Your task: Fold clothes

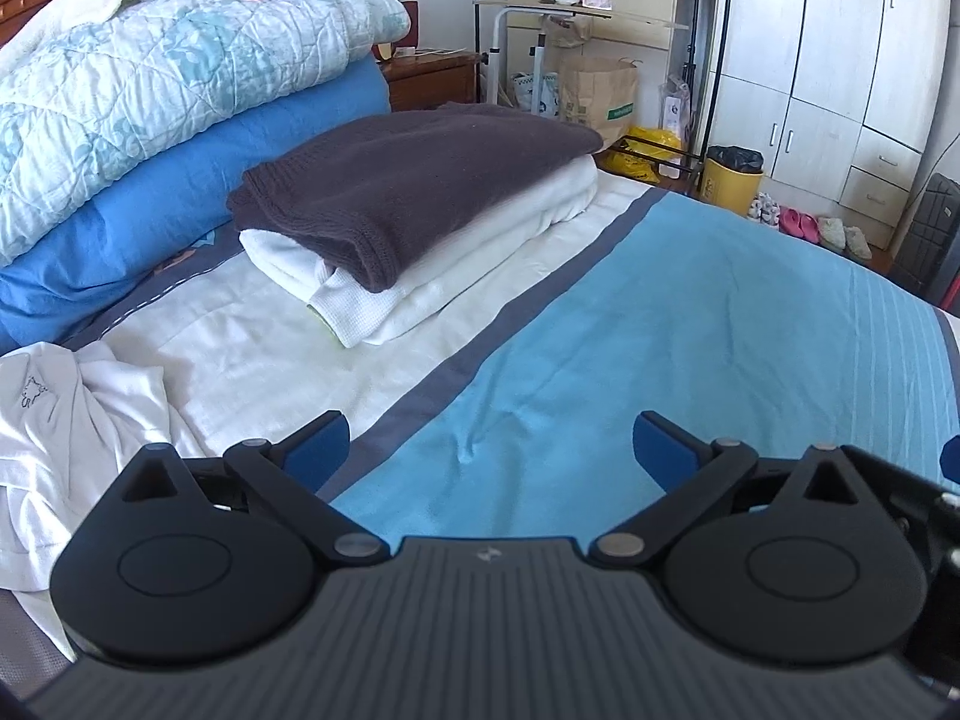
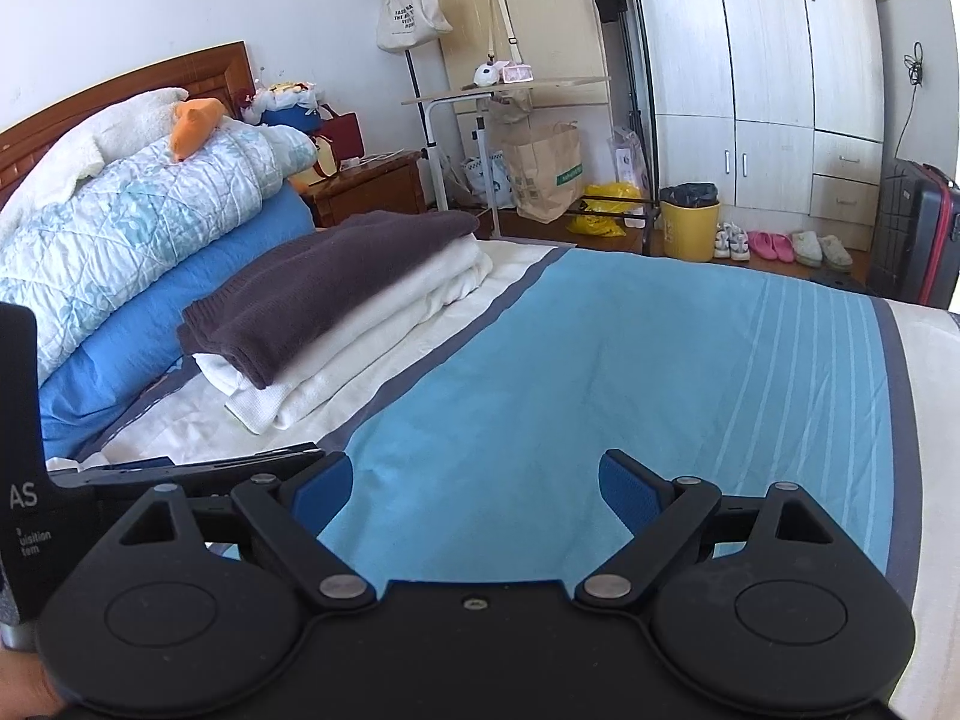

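The left tool [image 1: 491,441] and the right tool [image 2: 477,480] both stand wide apart above the blue bedsheet [image 1: 660,348], holding nothing. A dark knitted sweater [image 1: 408,192] lies folded on white folded clothes [image 1: 480,258] on the bed, and a crumpled white shirt [image 1: 66,432] lies beside the left tool.

A folded sweater [image 1: 414,192] lay atop folded towels [image 1: 480,258] mid-bed, toward the headboard side. Rolled quilts [image 1: 150,96] sat behind that stack against the headboard [image 2: 120,90]. A crumpled shirt [image 1: 66,438] lay at the bed's [image 1: 690,330] near left edge.
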